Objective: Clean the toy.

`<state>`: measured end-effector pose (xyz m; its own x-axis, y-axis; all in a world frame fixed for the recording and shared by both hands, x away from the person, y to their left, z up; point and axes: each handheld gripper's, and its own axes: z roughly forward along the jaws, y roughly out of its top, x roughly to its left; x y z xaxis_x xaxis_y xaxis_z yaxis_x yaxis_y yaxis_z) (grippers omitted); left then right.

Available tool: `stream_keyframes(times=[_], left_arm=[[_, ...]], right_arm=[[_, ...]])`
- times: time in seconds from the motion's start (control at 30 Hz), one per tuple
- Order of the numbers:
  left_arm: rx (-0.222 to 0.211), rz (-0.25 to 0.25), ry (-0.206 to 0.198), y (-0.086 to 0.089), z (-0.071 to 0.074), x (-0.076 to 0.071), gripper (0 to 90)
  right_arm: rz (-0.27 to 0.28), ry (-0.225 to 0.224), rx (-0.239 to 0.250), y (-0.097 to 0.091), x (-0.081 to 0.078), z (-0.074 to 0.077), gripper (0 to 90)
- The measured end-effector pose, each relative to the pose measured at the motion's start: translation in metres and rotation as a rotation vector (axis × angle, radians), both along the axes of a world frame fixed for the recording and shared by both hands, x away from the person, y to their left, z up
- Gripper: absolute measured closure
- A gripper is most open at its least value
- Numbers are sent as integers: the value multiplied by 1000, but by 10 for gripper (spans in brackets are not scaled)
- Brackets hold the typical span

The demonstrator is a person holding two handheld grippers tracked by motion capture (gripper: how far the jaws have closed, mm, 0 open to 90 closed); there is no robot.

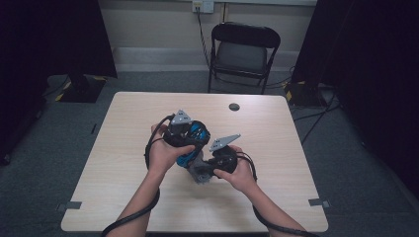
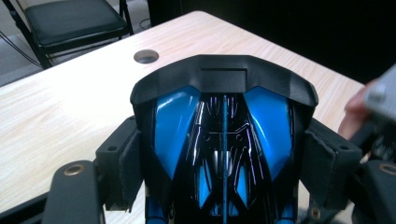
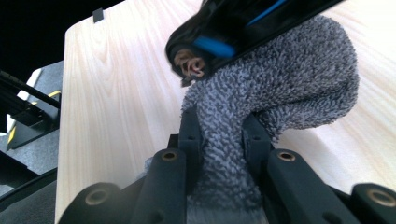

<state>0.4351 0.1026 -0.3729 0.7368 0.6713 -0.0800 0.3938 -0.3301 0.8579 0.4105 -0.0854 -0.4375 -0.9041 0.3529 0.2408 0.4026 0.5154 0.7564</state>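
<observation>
gripping one blue-black toy car point(image 2: 224, 140), left fingers point(image 2: 224, 168); right fingers point(image 3: 219, 140) pinch one grey cloth point(image 3: 280, 84).

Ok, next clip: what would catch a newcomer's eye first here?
The glossy blue and black toy car, clamped between the left gripper pads and lifted above the middle of the wooden table. Just below it, the right gripper pinches a fuzzy grey cloth that presses up against the car's underside. Behind the table stands a black folding chair.
</observation>
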Motion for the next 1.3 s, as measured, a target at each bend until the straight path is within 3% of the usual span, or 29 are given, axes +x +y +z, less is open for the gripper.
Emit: stream_keyframes(times=[0.13, 0.23, 0.4, 0.57, 0.73, 0.8, 0.93, 1.03, 1.1, 1.3], left_arm=[[-28, 16, -12, 2, 4, 1, 255], [-23, 29, -15, 9, 7, 3, 256], [10, 70, 3, 28, 1, 6, 256], [52, 118, 42, 49, -17, 8, 256], [110, 160, 99, 70, -41, 11, 255], [134, 179, 123, 77, -51, 14, 256], [147, 211, 158, 86, -66, 19, 256], [160, 224, 192, 89, -77, 24, 255], [164, 233, 206, 88, -84, 27, 255], [172, 260, 235, 86, -94, 37, 254]], right_arm=[[24, 11, -16, 5, -2, -6, 756], [29, 7, -44, 4, -3, -9, 755], [-35, 2, -72, -19, 6, -10, 753], [-102, -10, -98, -48, 13, -11, 750], [-203, -1, -104, -79, 23, -14, 746], [-238, -14, -129, -89, 27, -15, 743], [-308, -8, -150, -106, 35, -19, 734], [-342, -7, -173, -115, 42, -24, 724], [-358, -24, -214, -117, 44, -28, 714], [-393, -15, -219, -123, 49, -37, 689]])
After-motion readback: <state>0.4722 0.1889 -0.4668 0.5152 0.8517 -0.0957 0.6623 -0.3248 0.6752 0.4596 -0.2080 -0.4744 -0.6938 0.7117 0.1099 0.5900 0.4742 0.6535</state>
